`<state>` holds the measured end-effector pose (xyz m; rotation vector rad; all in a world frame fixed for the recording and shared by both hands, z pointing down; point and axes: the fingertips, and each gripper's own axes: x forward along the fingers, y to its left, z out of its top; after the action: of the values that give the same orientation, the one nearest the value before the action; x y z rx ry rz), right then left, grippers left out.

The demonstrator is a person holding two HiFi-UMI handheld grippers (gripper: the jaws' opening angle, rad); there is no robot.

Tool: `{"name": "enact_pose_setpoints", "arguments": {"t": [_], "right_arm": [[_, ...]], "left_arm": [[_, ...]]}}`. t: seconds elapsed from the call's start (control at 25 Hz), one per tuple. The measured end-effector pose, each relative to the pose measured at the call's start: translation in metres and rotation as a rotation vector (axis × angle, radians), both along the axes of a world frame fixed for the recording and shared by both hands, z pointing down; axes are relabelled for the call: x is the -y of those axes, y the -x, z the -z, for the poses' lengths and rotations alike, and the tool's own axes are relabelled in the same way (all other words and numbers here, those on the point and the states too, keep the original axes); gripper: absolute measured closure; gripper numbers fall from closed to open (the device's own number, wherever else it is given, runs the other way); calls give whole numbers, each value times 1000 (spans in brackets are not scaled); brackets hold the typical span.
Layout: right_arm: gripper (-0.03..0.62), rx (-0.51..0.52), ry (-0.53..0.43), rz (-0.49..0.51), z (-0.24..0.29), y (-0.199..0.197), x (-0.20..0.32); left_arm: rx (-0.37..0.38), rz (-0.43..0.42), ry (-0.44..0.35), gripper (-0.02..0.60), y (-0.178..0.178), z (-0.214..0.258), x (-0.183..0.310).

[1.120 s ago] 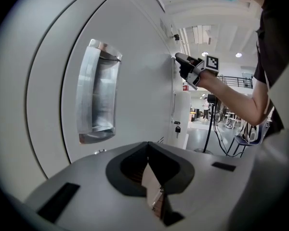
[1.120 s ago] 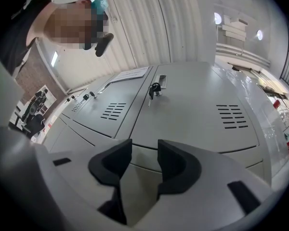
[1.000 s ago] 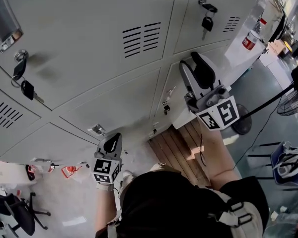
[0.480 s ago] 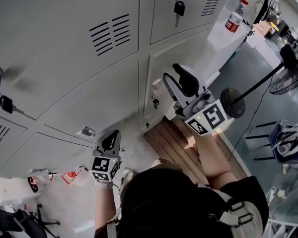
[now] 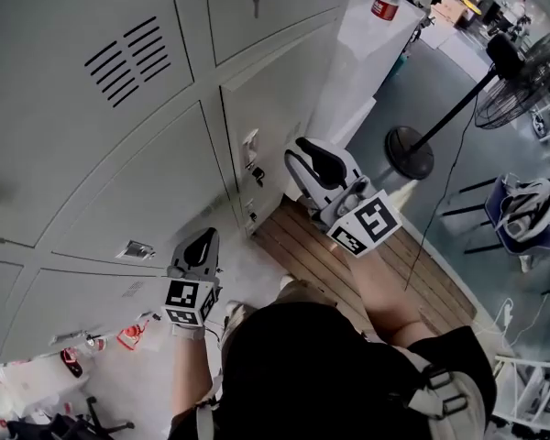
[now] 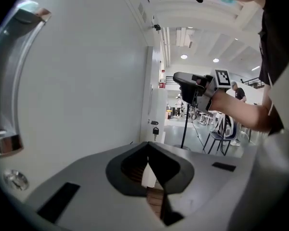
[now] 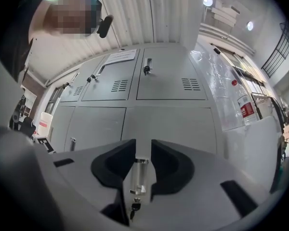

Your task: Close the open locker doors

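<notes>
I am facing a bank of pale grey metal locker doors (image 5: 119,108) with slotted vents. Every door I can see is lying flush with its neighbours, though I cannot tell whether the lower right door (image 5: 275,99) is fully latched.

I am holding my right gripper (image 5: 295,152) up in front of that door, aiming at its left edge. Its fingers have just been closing and are now standing a narrow slot apart, gripping nothing. In the right gripper view, the door's silver latch plate (image 7: 137,174) is showing through the slot, with a small dark key (image 7: 133,207) hanging under it. In the head view the fingertips are stopping just short of the door, near the latch but apart from it.

I am carrying my left gripper (image 5: 204,242) lower down, close beside the lower left door (image 5: 147,191). Its fingers are meeting at the tips and holding nothing. In the left gripper view that door's grey face is filling the left side.

A strip of brown wooden planks (image 5: 298,246) is running along the floor under the right gripper. A black pedestal fan (image 5: 412,149) is standing to the right, and a clear bottle with a red label (image 5: 385,3) is sitting on top of a white cabinet (image 5: 367,58) next to the lockers.
</notes>
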<state>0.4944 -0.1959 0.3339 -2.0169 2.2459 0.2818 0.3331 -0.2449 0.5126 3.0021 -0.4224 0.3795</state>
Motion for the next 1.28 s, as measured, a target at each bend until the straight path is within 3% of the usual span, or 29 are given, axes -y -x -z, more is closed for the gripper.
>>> {"name": "enact_pose_setpoints", "arguments": {"t": [0.88,1.28], "right_arm": [[497,99,269,-108,-119,26,-78],[500,123,325,-120,-143,32,-94]], "left_arm": [[-28,-251,-7,572,-57,-1,-39],[-34,-291,-11,572,-62,-2,-47]]}}
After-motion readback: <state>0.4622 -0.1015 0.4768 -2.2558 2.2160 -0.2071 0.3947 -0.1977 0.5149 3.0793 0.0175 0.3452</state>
